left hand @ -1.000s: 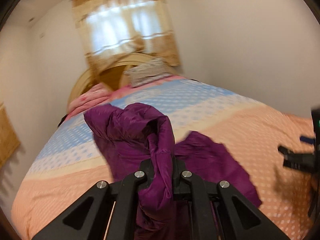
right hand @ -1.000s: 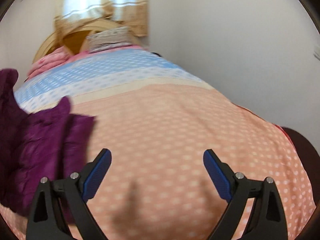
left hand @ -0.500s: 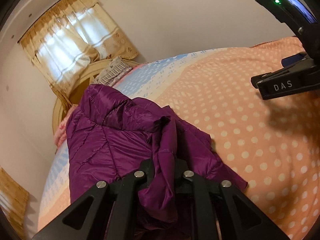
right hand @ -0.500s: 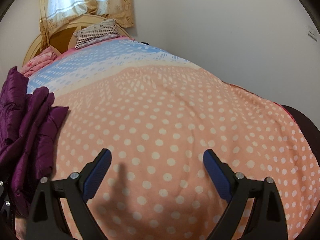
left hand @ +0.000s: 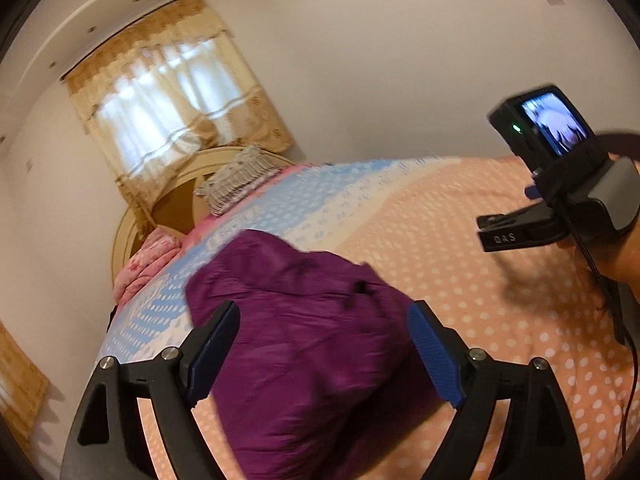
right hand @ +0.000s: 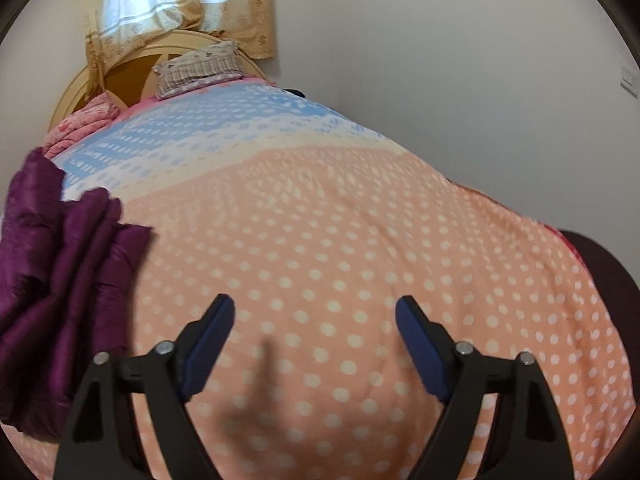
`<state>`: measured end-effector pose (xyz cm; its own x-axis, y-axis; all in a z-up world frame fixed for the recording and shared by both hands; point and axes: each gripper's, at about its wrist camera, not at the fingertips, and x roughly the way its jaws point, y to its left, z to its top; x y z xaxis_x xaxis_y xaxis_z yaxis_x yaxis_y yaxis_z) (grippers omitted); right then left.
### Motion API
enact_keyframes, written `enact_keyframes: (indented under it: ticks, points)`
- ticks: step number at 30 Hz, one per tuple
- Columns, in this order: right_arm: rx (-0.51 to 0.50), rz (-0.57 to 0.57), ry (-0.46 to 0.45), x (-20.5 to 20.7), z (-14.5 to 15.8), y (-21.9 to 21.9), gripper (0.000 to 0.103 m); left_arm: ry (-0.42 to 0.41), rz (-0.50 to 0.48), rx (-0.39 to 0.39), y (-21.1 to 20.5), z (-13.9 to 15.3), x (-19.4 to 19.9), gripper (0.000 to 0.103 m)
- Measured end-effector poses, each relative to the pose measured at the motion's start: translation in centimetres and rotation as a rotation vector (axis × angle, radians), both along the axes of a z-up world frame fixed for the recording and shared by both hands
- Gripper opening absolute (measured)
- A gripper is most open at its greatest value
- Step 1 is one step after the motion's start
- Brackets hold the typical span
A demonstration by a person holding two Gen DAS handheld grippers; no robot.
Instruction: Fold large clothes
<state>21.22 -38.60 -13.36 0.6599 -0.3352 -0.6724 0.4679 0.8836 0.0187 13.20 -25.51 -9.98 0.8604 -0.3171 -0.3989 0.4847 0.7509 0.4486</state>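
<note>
A purple quilted jacket (left hand: 312,344) lies in a folded heap on the dotted peach and blue bedspread (left hand: 460,248). My left gripper (left hand: 324,344) is open just above it, with the jacket showing between its blue pads and nothing held. In the right wrist view the jacket (right hand: 60,280) lies at the left edge. My right gripper (right hand: 314,336) is open and empty over bare bedspread (right hand: 320,220), to the right of the jacket. The right gripper's body and camera (left hand: 560,184) show at the right of the left wrist view.
A round wooden headboard (right hand: 120,76), a grey striped pillow (right hand: 196,68) and a pink quilt (right hand: 84,120) are at the far end of the bed. A curtained window (left hand: 160,100) is behind them. A white wall (right hand: 440,60) runs along the bed's right side.
My left gripper was shut on a fold of the jacket; it has opened and let go. The jacket now lies in a flatter heap. The right gripper stays open.
</note>
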Motion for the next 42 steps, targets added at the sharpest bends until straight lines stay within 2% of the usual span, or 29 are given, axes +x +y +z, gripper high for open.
enact_keyframes:
  ticks: [2,3,8,9,11,13,17,19,21,23,26,30,33,37,42]
  points:
    - [0.02,0.046,-0.024,1.0,1.6,1.3,0.067,-0.008,0.063,-0.022,1.9,0.6,1.6,0.09]
    - [0.021,0.076,-0.033,1.9,2.6,2.3,0.065,-0.009,0.132,-0.031,3.2,0.8,3.2,0.091]
    - [-0.021,0.194,-0.076,6.7,7.7,8.7,0.062,0.112,0.58,-0.068,11.3,0.3,14.2,0.091]
    - [-0.04,0.217,-0.081,7.9,8.7,10.4,0.061,0.138,0.642,-0.079,12.5,0.1,15.8,0.091]
    - [-0.047,0.264,-0.072,10.8,9.8,13.5,0.058,0.179,0.719,-0.125,14.7,-0.2,18.7,0.091]
    - [-0.05,0.278,-0.054,13.3,9.7,15.7,0.054,0.213,0.796,-0.159,15.9,-0.6,21.3,0.091]
    - [-0.007,0.286,-0.053,18.1,7.4,18.6,0.049,0.264,0.894,-0.242,16.5,-1.8,25.0,0.091]
    - [-0.022,0.27,-0.033,19.6,5.4,19.0,0.042,0.3,0.896,-0.267,16.3,-2.5,26.0,0.091]
    - [0.011,0.255,-0.007,19.8,3.1,17.7,0.038,0.353,0.85,-0.308,15.3,-3.3,26.4,0.091]
    - [-0.002,0.215,0.014,19.3,1.0,15.8,0.038,0.36,0.812,-0.296,13.4,-3.9,26.1,0.091]
    - [0.033,0.171,0.024,17.6,-0.9,13.0,0.038,0.336,0.748,-0.261,10.2,-4.4,25.5,0.091]
    - [0.071,0.128,0.001,16.1,-1.7,10.4,0.038,0.266,0.695,-0.157,6.0,-4.4,24.8,0.091]
    - [0.108,0.126,-0.035,15.3,-2.1,9.5,0.039,0.227,0.692,-0.104,4.2,-5.3,25.0,0.091]
    - [0.125,0.129,-0.048,15.0,-2.8,9.4,0.04,0.25,0.694,-0.136,4.3,-6.2,25.7,0.092]
    - [0.134,0.132,-0.039,15.3,-3.5,9.2,0.041,0.268,0.686,-0.141,4.2,-6.8,26.1,0.092]
